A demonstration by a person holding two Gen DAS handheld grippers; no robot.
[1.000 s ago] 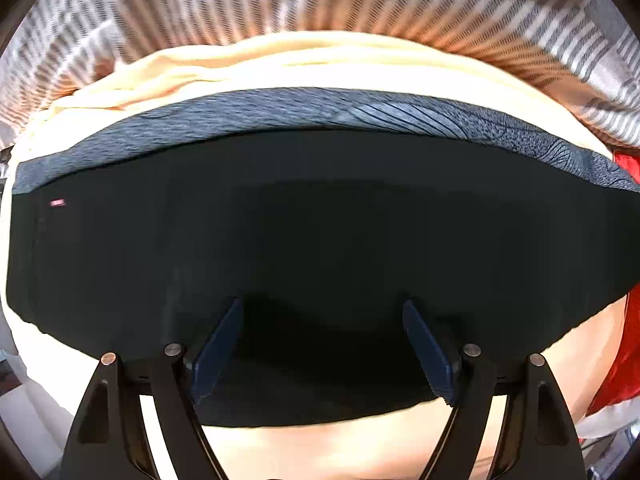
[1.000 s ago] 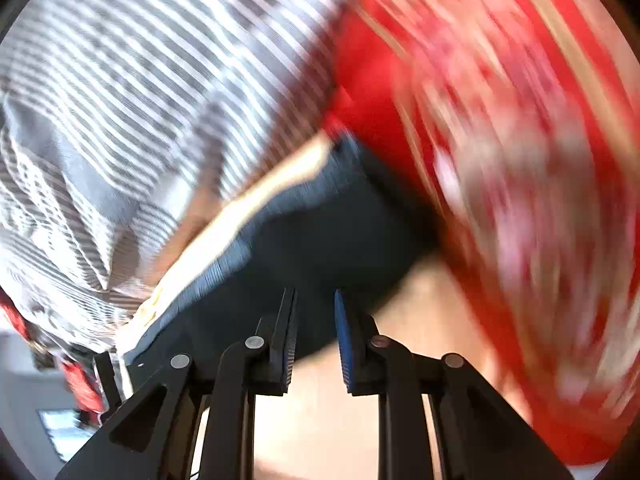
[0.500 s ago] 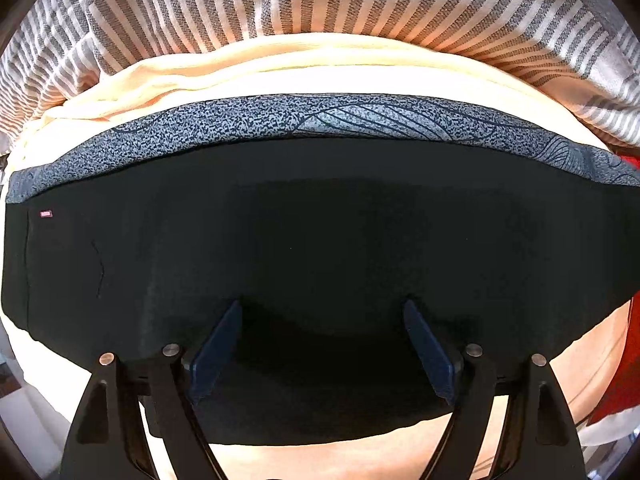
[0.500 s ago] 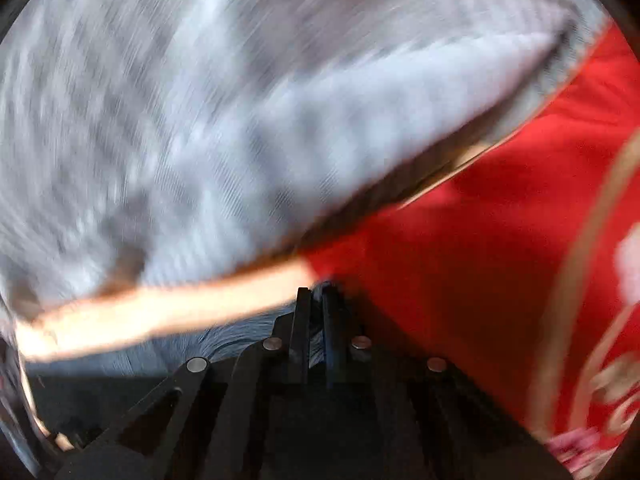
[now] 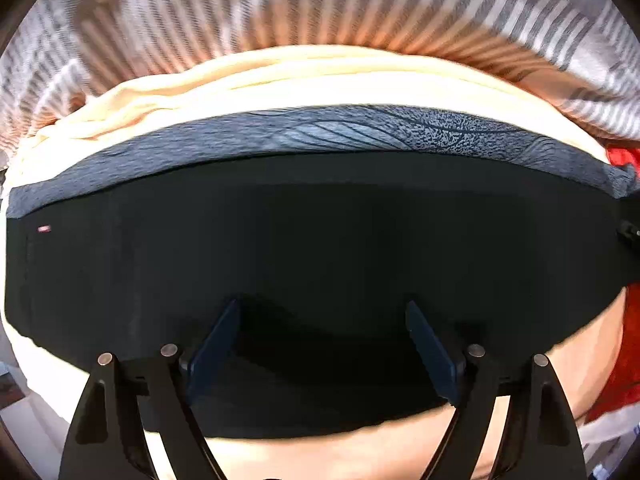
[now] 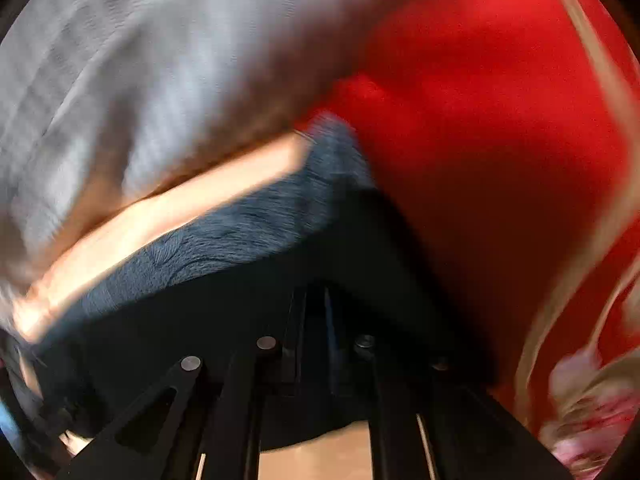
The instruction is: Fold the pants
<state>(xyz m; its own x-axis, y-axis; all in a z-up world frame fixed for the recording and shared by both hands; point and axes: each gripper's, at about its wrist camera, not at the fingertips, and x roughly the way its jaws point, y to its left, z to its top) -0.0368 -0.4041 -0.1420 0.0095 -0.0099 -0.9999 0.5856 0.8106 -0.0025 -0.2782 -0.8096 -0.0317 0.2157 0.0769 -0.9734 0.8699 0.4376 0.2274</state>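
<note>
Left gripper (image 5: 322,320) hangs spread wide over the black pants (image 5: 312,240), which lie flat on a cream sheet (image 5: 280,80). Right gripper (image 6: 316,300), fingers pressed together, pinches the pants' corner. Striped cloth (image 5: 280,4) lies beyond, red fabric (image 6: 500,120) beside.

The left tongs (image 5: 322,320) stand wide apart over the near edge of the black pants (image 5: 320,232), which lie flat on a cream sheet (image 5: 280,76). Their grey patterned waistband (image 5: 360,132) runs along the far side. Striped fabric (image 5: 320,4) lies beyond; red cloth (image 5: 628,360) sits right.
</note>
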